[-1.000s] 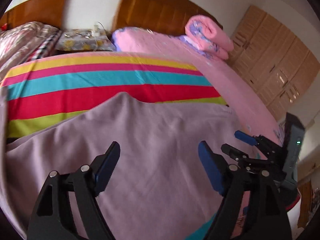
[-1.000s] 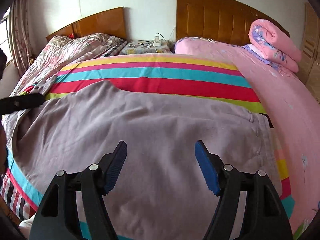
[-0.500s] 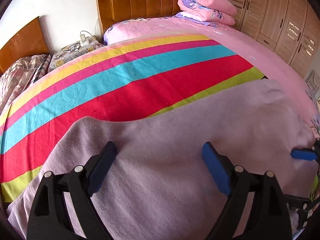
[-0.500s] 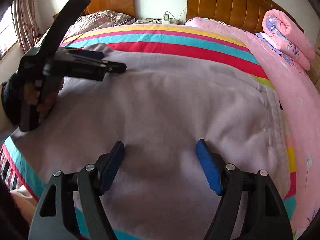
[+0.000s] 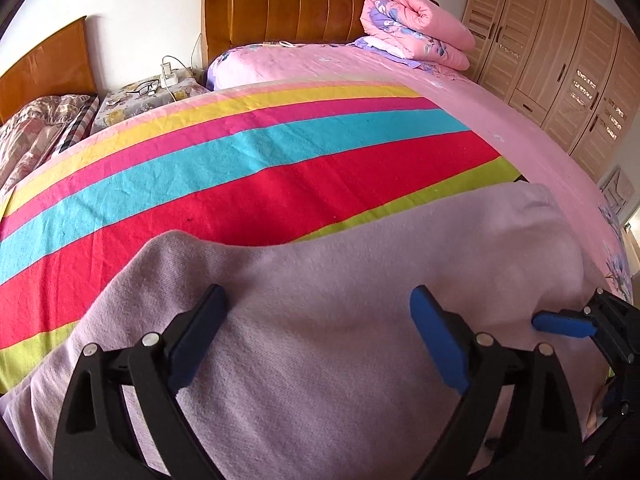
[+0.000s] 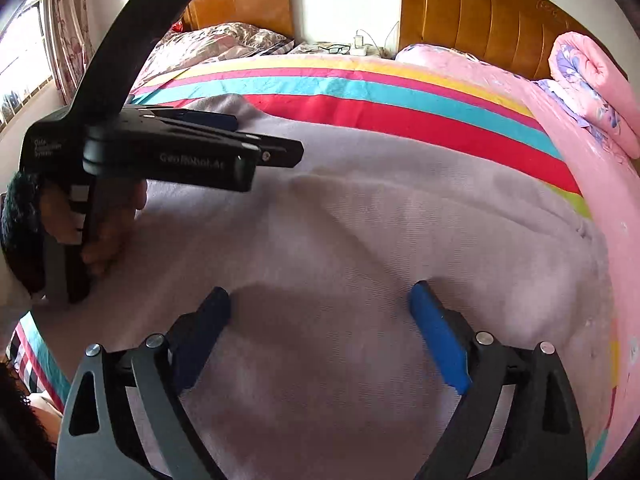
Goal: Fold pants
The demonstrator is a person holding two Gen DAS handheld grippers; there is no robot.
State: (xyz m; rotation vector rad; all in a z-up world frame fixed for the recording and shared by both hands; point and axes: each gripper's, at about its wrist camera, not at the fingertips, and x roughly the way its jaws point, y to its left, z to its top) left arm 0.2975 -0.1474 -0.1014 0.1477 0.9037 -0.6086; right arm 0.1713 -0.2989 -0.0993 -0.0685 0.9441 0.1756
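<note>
Pale lilac pants [image 5: 340, 280] lie spread flat on a striped bedsheet [image 5: 240, 168]; they also fill the right wrist view [image 6: 380, 240]. My left gripper [image 5: 316, 312] is open and empty, hovering low over the pants near their far edge. My right gripper [image 6: 320, 312] is open and empty, low over the middle of the pants. The left gripper also shows in the right wrist view [image 6: 248, 136], side-on at the pants' left part. The right gripper's blue fingertip [image 5: 560, 325] shows at the right edge of the left wrist view.
A rolled pink quilt [image 5: 416, 28] sits at the head of the pink bed [image 5: 500, 112]. A bedside table [image 5: 148, 94] with glasses and a charger stands between two wooden headboards. Wardrobes [image 5: 568, 60] line the right wall. A second bed [image 6: 208, 48] lies to the left.
Both grippers have dropped closer to the pants. The left gripper swung to the left side of the pants, now appearing in the right wrist view. Both stayed open.
</note>
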